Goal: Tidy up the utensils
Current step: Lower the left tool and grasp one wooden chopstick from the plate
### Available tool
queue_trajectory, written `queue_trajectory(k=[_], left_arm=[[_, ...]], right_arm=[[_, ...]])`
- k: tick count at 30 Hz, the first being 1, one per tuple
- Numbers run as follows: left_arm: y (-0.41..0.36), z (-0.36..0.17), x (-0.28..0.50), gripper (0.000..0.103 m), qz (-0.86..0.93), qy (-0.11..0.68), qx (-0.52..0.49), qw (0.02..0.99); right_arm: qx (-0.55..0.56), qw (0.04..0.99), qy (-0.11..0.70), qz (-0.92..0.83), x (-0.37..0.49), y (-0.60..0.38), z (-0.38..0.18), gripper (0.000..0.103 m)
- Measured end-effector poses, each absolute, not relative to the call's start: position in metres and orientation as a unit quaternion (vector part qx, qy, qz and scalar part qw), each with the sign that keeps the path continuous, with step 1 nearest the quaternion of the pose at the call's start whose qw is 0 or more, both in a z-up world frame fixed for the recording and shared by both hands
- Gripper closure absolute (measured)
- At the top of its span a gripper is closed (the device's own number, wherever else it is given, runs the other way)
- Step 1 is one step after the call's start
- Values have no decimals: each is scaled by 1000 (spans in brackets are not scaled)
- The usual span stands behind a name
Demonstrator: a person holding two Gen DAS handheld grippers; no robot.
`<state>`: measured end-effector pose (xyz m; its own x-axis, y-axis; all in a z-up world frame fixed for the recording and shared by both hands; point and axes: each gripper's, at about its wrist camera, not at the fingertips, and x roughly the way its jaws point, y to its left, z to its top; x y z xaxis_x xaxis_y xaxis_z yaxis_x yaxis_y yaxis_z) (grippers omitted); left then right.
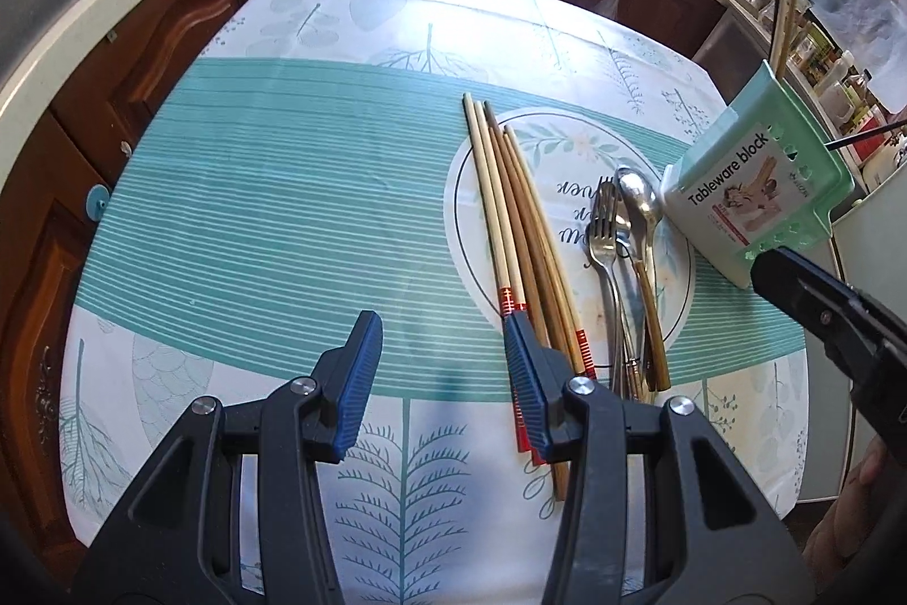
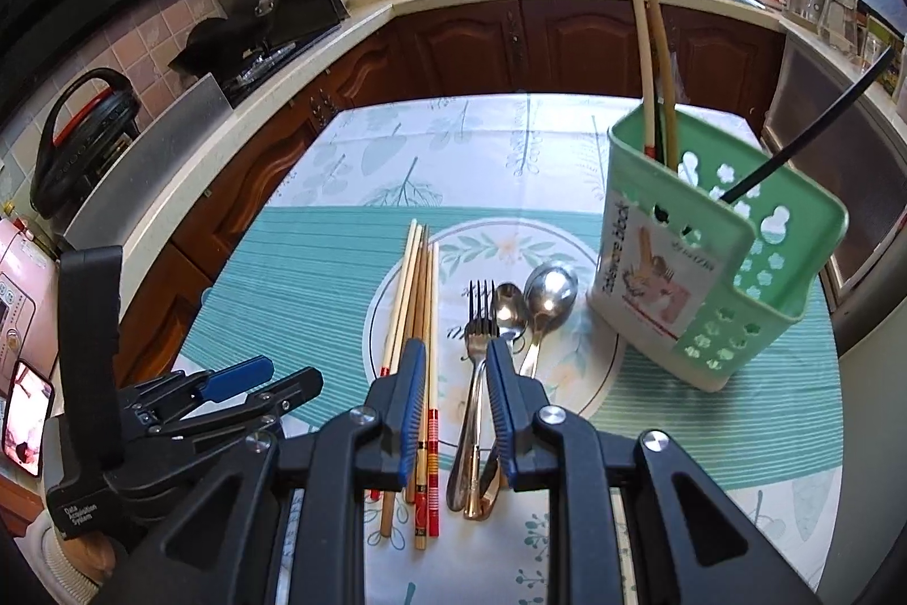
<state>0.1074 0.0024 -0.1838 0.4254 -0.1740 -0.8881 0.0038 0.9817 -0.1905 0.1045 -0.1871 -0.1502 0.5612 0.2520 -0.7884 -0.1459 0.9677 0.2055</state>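
Holding my right gripper jaws apart, empty, astride the steel fork for pickup; left gripper spread, empty, beside wooden chopsticks; mint-green perforated plastic caddy alongside, some chopsticks already upright inside.

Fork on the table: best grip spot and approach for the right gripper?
Grip the fork at mid-handle, coming from above with the fingers across it. It lies flat, handle toward the right gripper, chopsticks left, spoons right; the neck crowds the spoons.
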Motion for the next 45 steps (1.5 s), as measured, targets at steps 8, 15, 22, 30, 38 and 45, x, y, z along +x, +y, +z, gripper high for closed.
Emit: queue_trajectory(k=[8, 15, 22, 30, 38, 45], left_arm=[[11, -211, 130, 62, -84, 585, -129, 796], [-2, -230, 164, 81, -117, 621, -142, 762], [-23, -229, 184, 84, -100, 633, -98, 762], [-40, -224, 191, 85, -77, 644, -52, 759], [-59, -224, 196, 85, -65, 645, -29, 761], [-80, -230, 196, 86, -43, 648, 21, 760]], right_arm=[[66, 867, 480, 119, 107, -186, -169, 81], [78, 861, 487, 126, 109, -190, -176, 81], [91, 859, 487, 131, 108, -196, -179, 81], [102, 859, 483, 134, 107, -202, -177, 81], [101, 858, 483, 141, 107, -201, -178, 81], [101, 859, 482, 144, 106, -200, -177, 81]])
